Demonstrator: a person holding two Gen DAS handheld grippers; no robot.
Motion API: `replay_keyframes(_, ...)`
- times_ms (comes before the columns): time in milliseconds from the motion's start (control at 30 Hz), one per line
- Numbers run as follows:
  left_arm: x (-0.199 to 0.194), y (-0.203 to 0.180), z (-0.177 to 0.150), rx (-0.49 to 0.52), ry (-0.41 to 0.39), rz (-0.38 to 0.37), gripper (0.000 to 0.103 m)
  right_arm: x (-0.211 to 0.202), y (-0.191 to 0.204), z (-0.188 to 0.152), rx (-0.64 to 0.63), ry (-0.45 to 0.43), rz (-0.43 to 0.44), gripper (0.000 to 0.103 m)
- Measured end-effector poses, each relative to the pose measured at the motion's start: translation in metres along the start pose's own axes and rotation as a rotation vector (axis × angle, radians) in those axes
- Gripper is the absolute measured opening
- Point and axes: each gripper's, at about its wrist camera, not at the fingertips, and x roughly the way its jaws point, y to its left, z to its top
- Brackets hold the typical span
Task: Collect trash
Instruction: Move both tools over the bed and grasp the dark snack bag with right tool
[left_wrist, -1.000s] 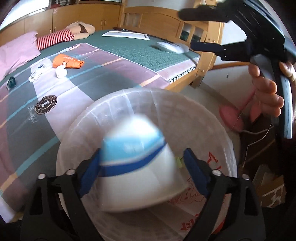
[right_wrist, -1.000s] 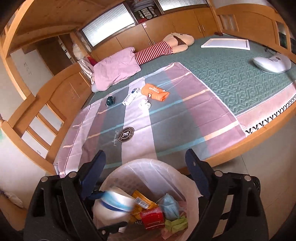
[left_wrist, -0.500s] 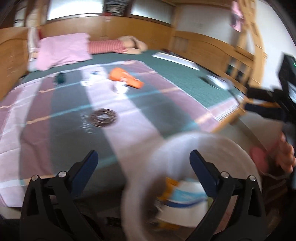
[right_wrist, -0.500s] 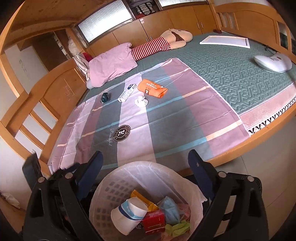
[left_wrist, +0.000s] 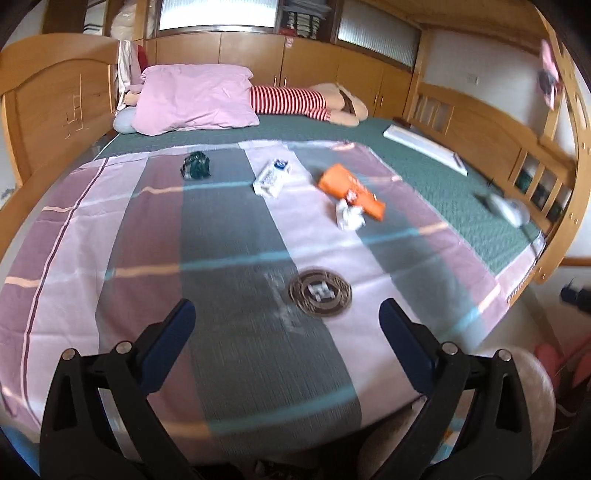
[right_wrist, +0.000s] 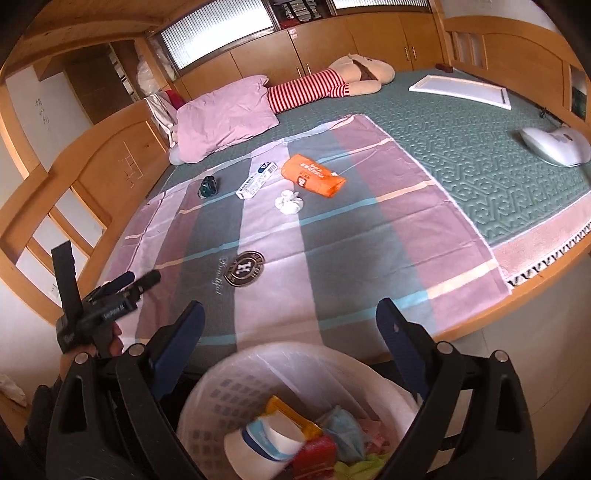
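Observation:
My left gripper (left_wrist: 286, 332) is open and empty over the near edge of the striped sheet (left_wrist: 229, 258); it also shows at the left of the right wrist view (right_wrist: 136, 282). My right gripper (right_wrist: 290, 332) is open and empty above the white bin (right_wrist: 229, 384), which holds a white and blue paper cup (right_wrist: 258, 443) and other wrappers. On the sheet lie an orange packet (left_wrist: 351, 190) (right_wrist: 312, 179), a crumpled white tissue (left_wrist: 349, 218) (right_wrist: 289, 202), a white and blue box (left_wrist: 272, 177) (right_wrist: 256, 181) and a dark green wad (left_wrist: 195, 166) (right_wrist: 208, 186).
A pink pillow (left_wrist: 195, 98) and a striped plush toy (left_wrist: 295, 101) lie at the bed's head. A white flat board (right_wrist: 461, 90) and a white device (right_wrist: 554, 146) lie on the green mattress. Wooden bed rails (left_wrist: 48, 107) surround it. The bin's rim (left_wrist: 535, 384) shows lower right.
The left gripper let the paper cup drop into the bin, then swung left and up from the bin to face the bed. The right gripper stayed over the bin.

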Motion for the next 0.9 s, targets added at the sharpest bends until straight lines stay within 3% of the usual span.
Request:
replay_keyframes(233, 0.027, 0.062, 0.014, -0.177, 0.021, 0.130, 0.099, 0.047, 0.063, 0.058, -0.117, -0.013, 0.037, 0.092)
replay_keyframes(333, 0.039, 0.102, 0.003, -0.424, 0.074, 0.114, 0.099, 0.090, 0.102, 0.091, -0.178, -0.033, 0.073, 0.092)
replay_keyframes(367, 0.041, 0.118, -0.006, -0.555, 0.087, 0.102, 0.099, 0.113, 0.117, 0.103, -0.198, -0.025, 0.082, 0.092)
replay_keyframes(467, 0.042, 0.139, -0.023, -0.707, 0.114, 0.147, 0.099, 0.186, 0.149, 0.133, -0.174, 0.045, 0.132, 0.092)
replay_keyframes(600, 0.040, 0.146, -0.032, -0.732, 0.140, 0.270, 0.099, 0.281, 0.192, 0.168, -0.127, 0.092, 0.160, 0.092)
replay_keyframes(700, 0.031, 0.155, -0.038, -0.764, 0.122, 0.364, 0.099, 0.349, 0.223, 0.191, -0.155, 0.104, 0.084, 0.092)
replay_keyframes(833, 0.018, 0.178, -0.053, -0.957, 0.095, 0.355, 0.099, 0.435, 0.252, 0.212, -0.180, 0.139, -0.012, 0.092)
replay_keyframes(900, 0.018, 0.183, -0.058, -1.010, 0.107, 0.336, 0.099, 0.474, 0.267, 0.219, -0.248, 0.140, -0.101, 0.092)
